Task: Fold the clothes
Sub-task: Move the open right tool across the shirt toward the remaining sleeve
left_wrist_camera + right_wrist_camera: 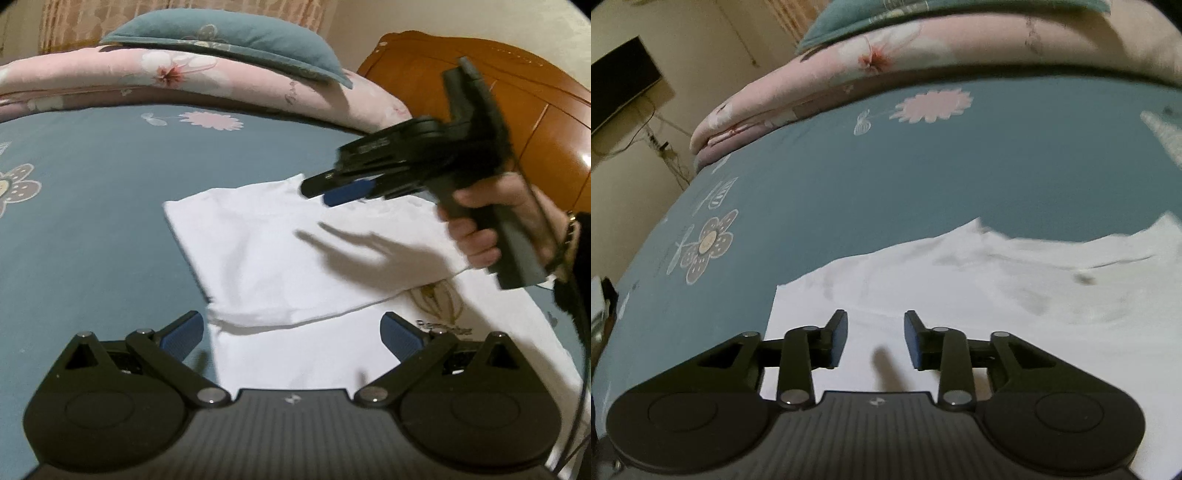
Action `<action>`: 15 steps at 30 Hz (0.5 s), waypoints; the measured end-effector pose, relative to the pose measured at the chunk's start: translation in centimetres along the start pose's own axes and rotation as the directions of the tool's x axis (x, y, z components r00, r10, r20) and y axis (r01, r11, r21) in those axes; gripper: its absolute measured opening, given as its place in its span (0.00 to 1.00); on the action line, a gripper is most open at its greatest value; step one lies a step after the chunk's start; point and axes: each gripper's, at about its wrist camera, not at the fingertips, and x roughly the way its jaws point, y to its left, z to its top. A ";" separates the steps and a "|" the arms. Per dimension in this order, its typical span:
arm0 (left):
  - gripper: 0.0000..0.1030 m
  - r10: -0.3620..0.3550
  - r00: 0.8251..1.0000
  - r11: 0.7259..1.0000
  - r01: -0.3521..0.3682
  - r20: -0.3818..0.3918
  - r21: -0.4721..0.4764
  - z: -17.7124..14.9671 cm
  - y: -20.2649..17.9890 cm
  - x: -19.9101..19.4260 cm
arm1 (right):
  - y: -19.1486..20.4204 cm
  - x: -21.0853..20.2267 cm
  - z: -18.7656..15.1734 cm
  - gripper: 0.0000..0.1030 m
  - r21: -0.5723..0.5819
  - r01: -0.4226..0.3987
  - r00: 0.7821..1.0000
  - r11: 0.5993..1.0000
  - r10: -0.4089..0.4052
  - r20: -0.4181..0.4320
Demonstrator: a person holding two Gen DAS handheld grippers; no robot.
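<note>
One bed [92, 221], covered by a teal sheet printed with pale flowers, takes up most of both views. Cream walls [701, 44] close the room; a patterned curtain [74, 18] hangs behind the bed's far edge, and a dark flat screen [620, 81] is mounted on the wall, with cables trailing beneath it. Wooden headboard [517, 110], orange-brown and glossy, stands at the right of the left wrist view. Pink floral quilt [147, 74], folded thick, lies along the far side of the bed, with a teal pillow [229, 40] resting on top. White shirt [277, 251], partly folded, lies flat on the sheet near the headboard; one layer is turned over another, and a faint printed motif shows on the lower layer. Left claw [291, 334] hangs above the shirt's near edge, jaws wide, nothing between them. Right claw [875, 339], held by a hand [491, 225], hangs above the shirt, jaws partly apart and empty.
</note>
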 end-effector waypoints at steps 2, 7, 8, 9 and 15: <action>0.98 -0.011 1.000 1.000 0.011 -0.005 0.009 0.1 -0.7 0.2 | -0.3 -1.6 -0.1 0.41 -0.017 0.020 1.000 1.000 -0.020 -0.003; 0.98 -0.042 0.999 0.998 0.043 -0.021 0.050 0.3 -2.7 1.0 | -1.9 -4.1 -1.2 0.49 0.004 0.028 0.999 1.000 -0.028 -0.035; 0.98 -0.051 0.998 0.997 0.052 -0.026 0.057 0.3 -3.1 1.2 | -2.2 -4.2 -1.6 0.51 0.008 0.030 0.999 1.000 -0.030 -0.044; 0.98 -0.055 0.998 0.997 0.057 -0.036 0.060 0.3 -3.5 1.5 | -2.5 -4.2 -2.1 0.52 0.007 0.035 0.998 0.999 -0.034 -0.053; 0.98 -0.065 0.993 0.989 0.077 -0.100 0.124 -0.5 -5.9 3.1 | -4.2 -4.1 -5.5 0.53 -0.020 0.092 0.991 0.996 -0.093 -0.094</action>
